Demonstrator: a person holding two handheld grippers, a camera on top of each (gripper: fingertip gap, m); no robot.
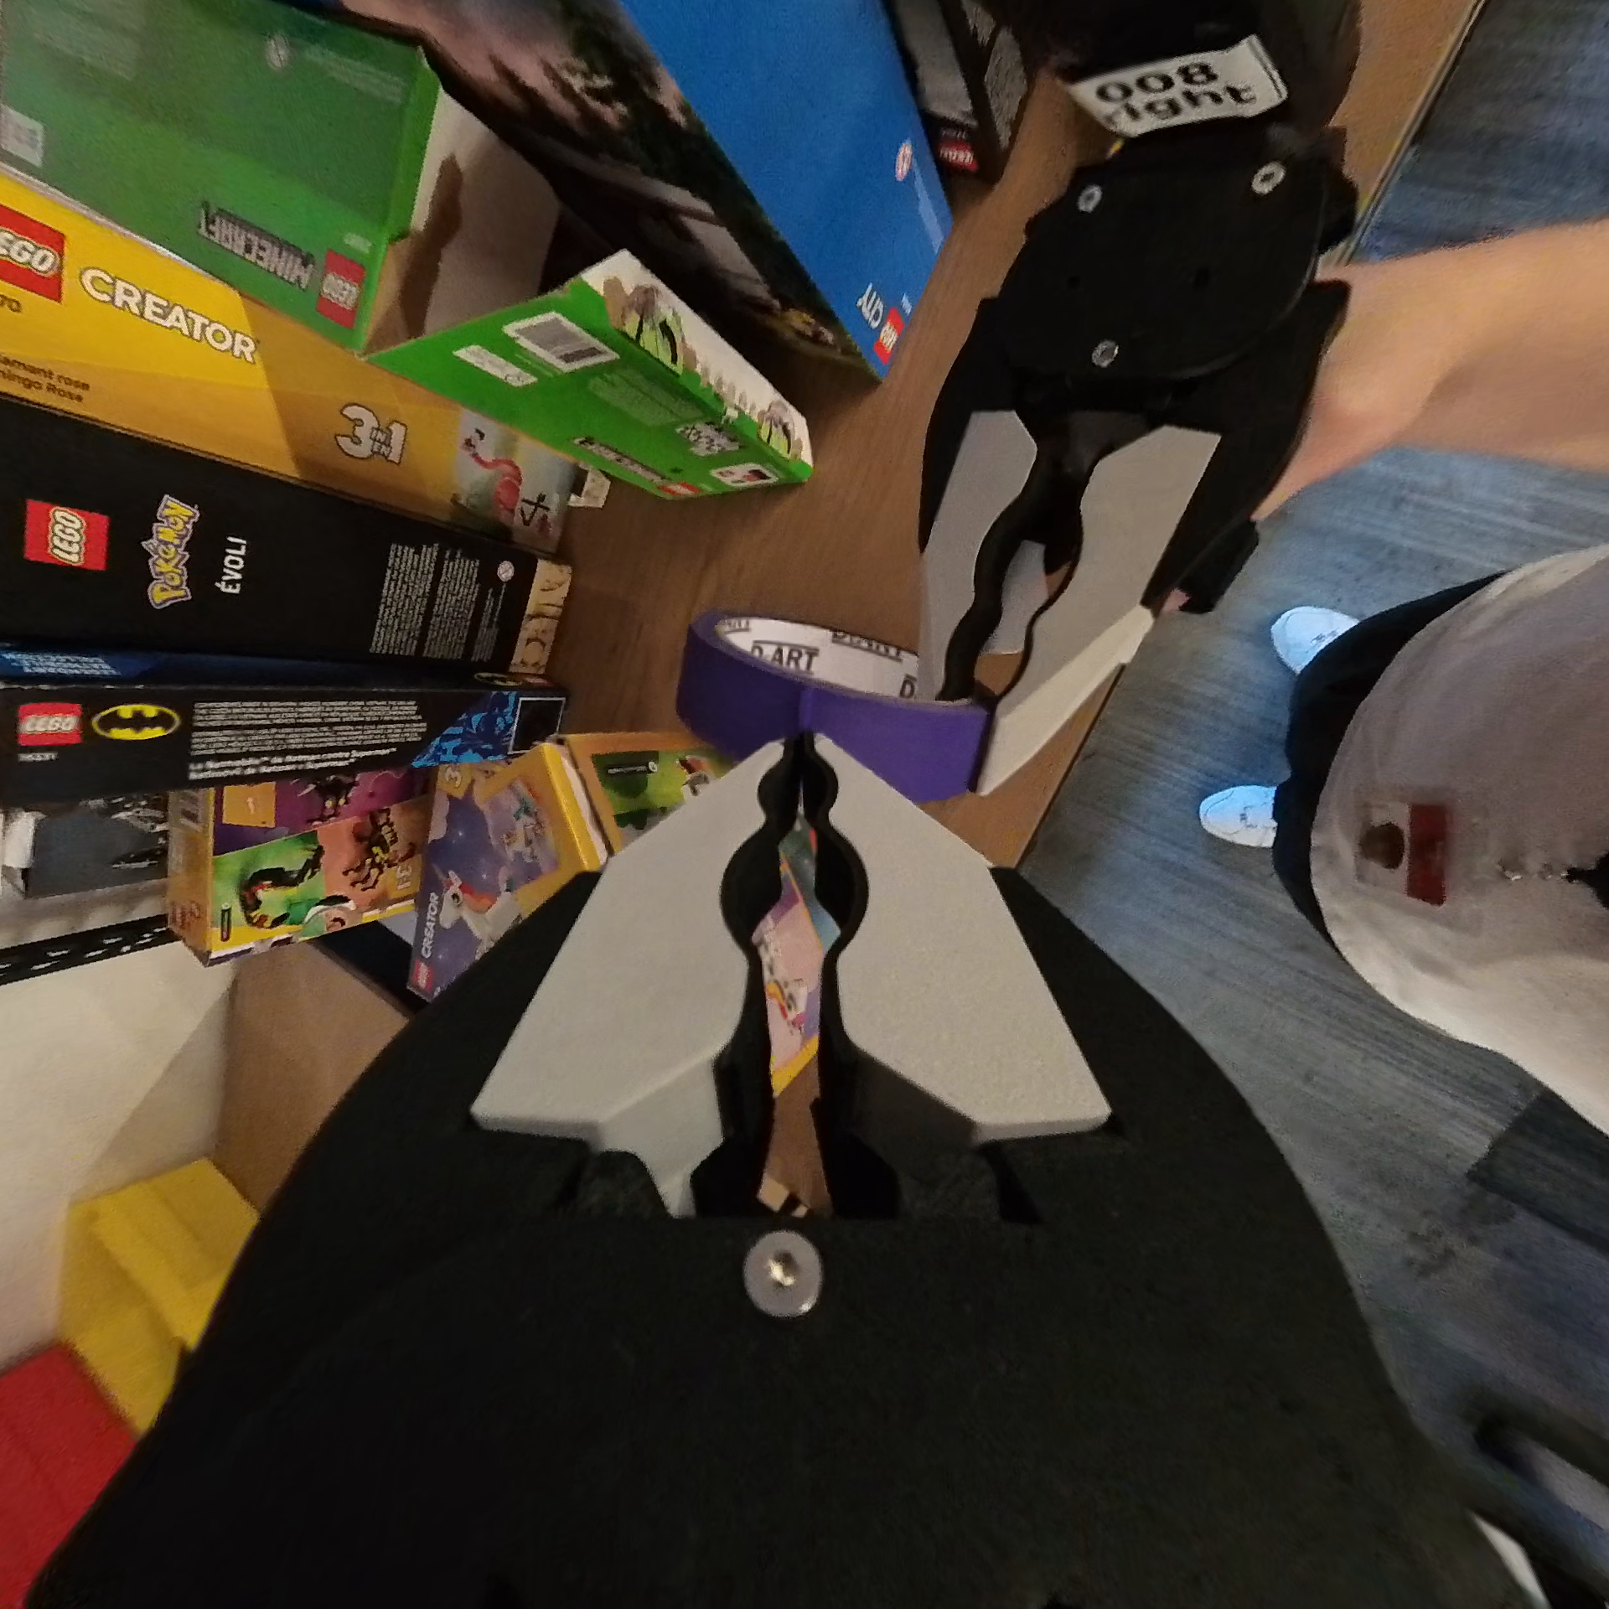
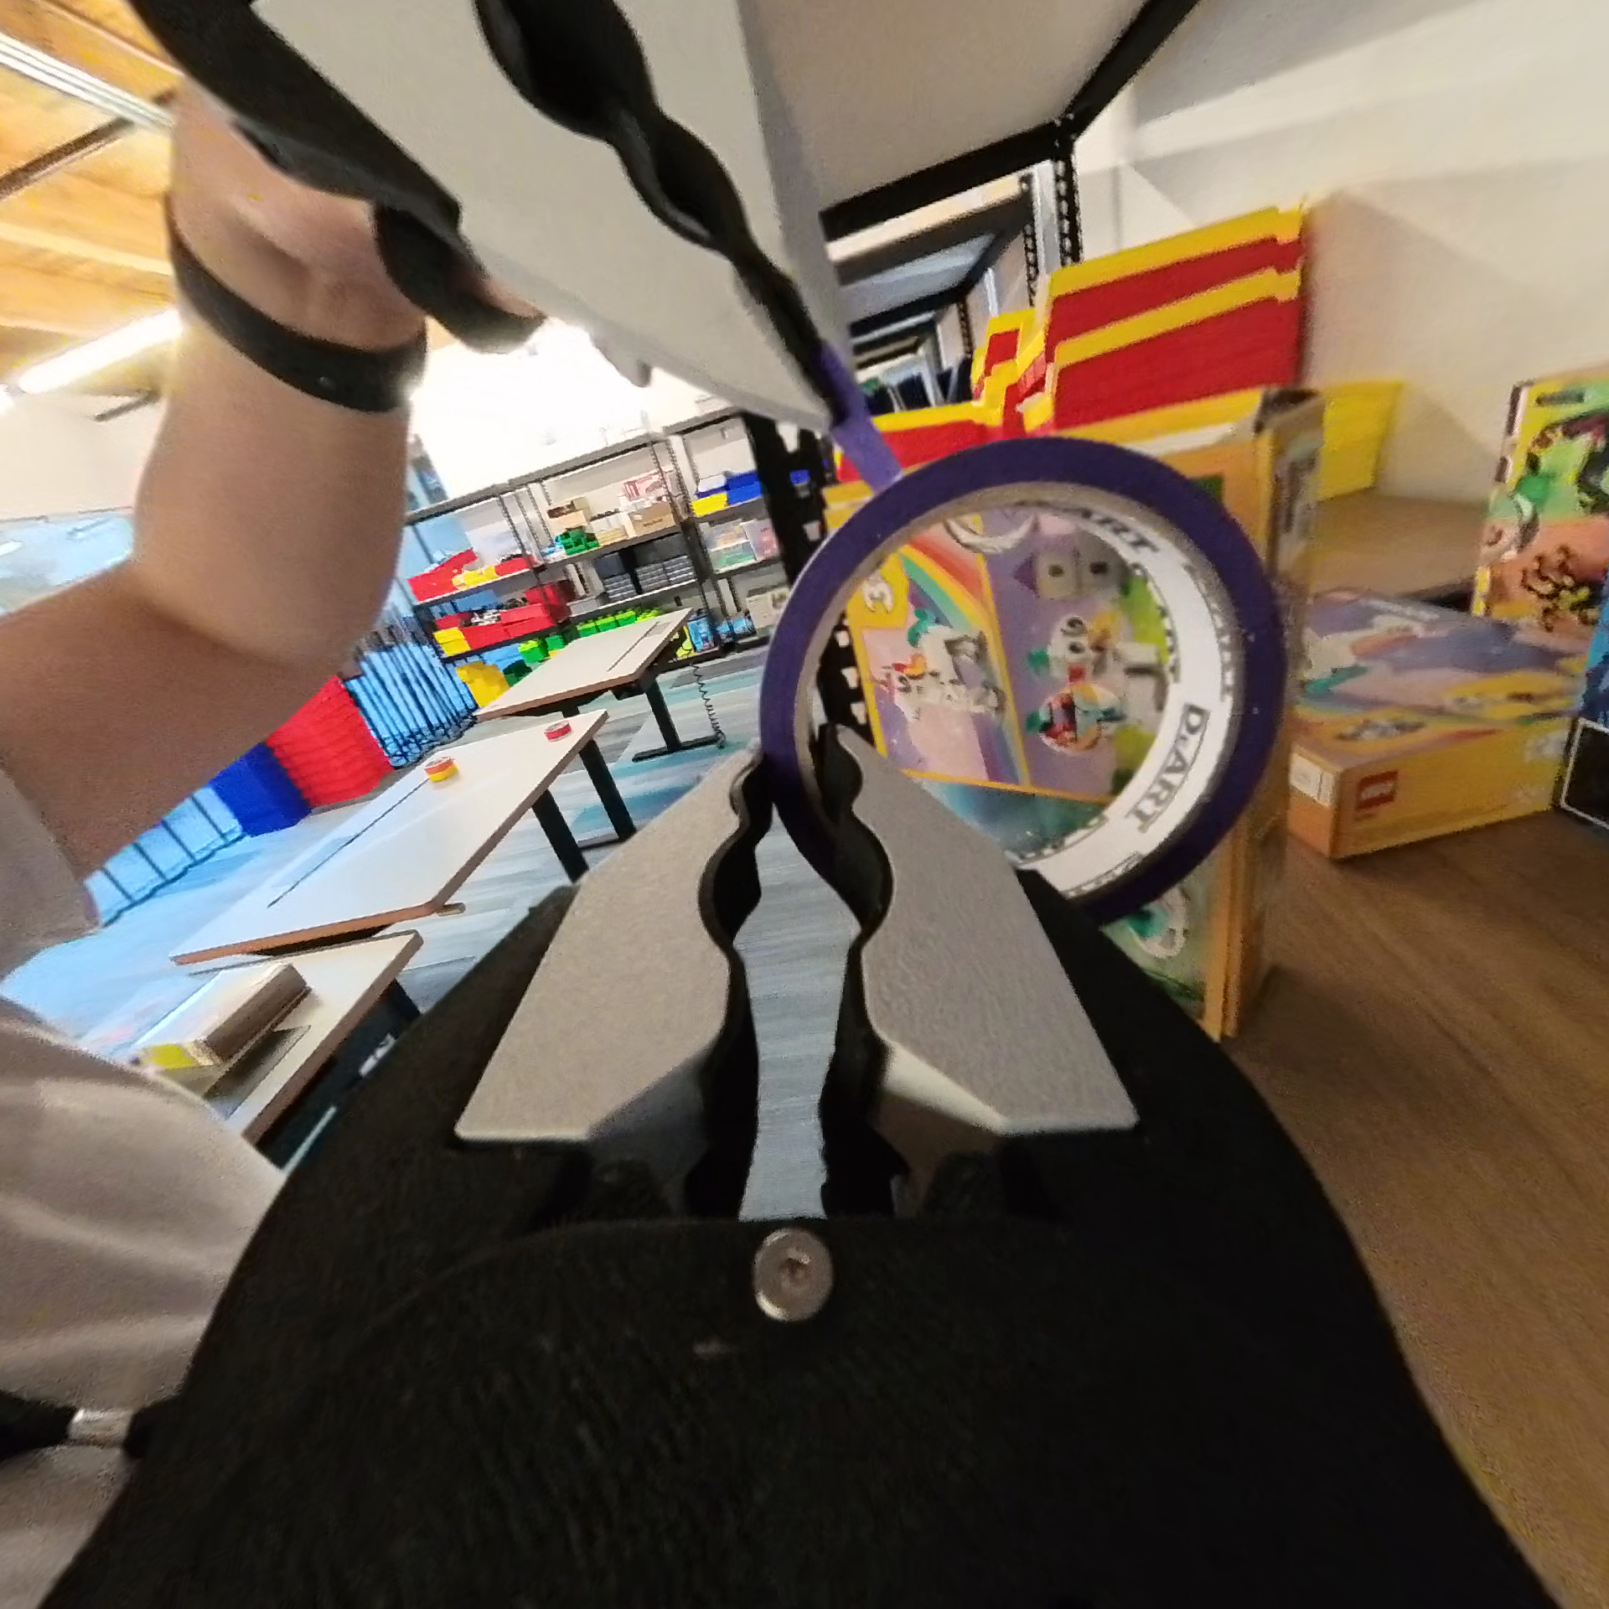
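A purple roll of tape (image 1: 836, 710) with a white inner core is held in the air above a wooden table (image 1: 696, 566). My left gripper (image 1: 799, 744) is shut on the loose end of the tape, a short purple tab at the roll's near side. My right gripper (image 2: 797, 753) is shut on the wall of the roll (image 2: 1019, 679), one finger inside the ring and one outside. In the left wrist view the right gripper (image 1: 966, 688) comes down from above onto the roll's right side. In the right wrist view the left gripper (image 2: 827, 383) pinches the tab at the roll's top.
Several toy-set boxes (image 1: 261, 566) lie stacked and upright on the table at the left. An upright yellow box (image 2: 1219, 784) stands just behind the roll. Red and yellow bins (image 2: 1175, 331), shelving (image 2: 592, 557) and white tables (image 2: 418, 836) stand farther off. A person's shoes (image 1: 1245, 814) are on the carpet. Left tips to right tips: about 7 cm.
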